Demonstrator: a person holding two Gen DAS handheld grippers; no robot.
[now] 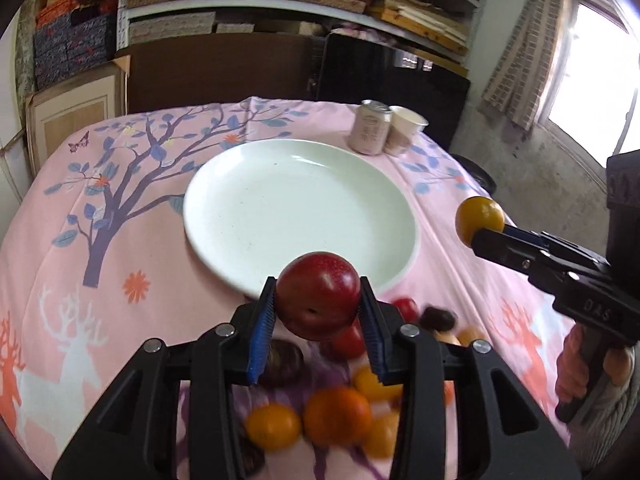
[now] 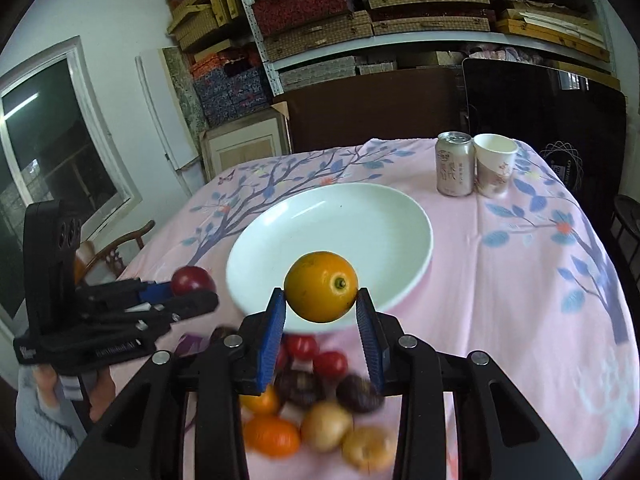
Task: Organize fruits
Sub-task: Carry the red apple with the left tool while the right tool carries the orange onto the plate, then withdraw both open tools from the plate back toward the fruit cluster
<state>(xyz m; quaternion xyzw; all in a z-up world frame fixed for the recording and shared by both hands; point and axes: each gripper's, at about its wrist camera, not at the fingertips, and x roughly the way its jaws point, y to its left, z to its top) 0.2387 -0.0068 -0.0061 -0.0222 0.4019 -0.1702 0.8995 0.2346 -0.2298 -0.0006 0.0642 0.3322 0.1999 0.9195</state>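
Note:
My left gripper (image 1: 318,300) is shut on a dark red apple (image 1: 318,294) and holds it above the near rim of the white plate (image 1: 280,208). My right gripper (image 2: 322,300) is shut on an orange (image 2: 321,286) and holds it above the plate's (image 2: 360,224) near edge. The right gripper with its orange (image 1: 480,216) also shows at the right of the left wrist view. The left gripper with the apple (image 2: 193,280) shows at the left of the right wrist view. A pile of loose fruit (image 1: 336,412) lies on the cloth under both grippers, also seen in the right wrist view (image 2: 320,404). The plate holds nothing.
A drink can (image 2: 455,164) and a paper cup (image 2: 494,164) stand at the table's far right. The table has a pink printed cloth (image 1: 100,240). Shelves of boxes (image 2: 380,12) stand behind the table. A wooden chair (image 2: 116,252) is at the left.

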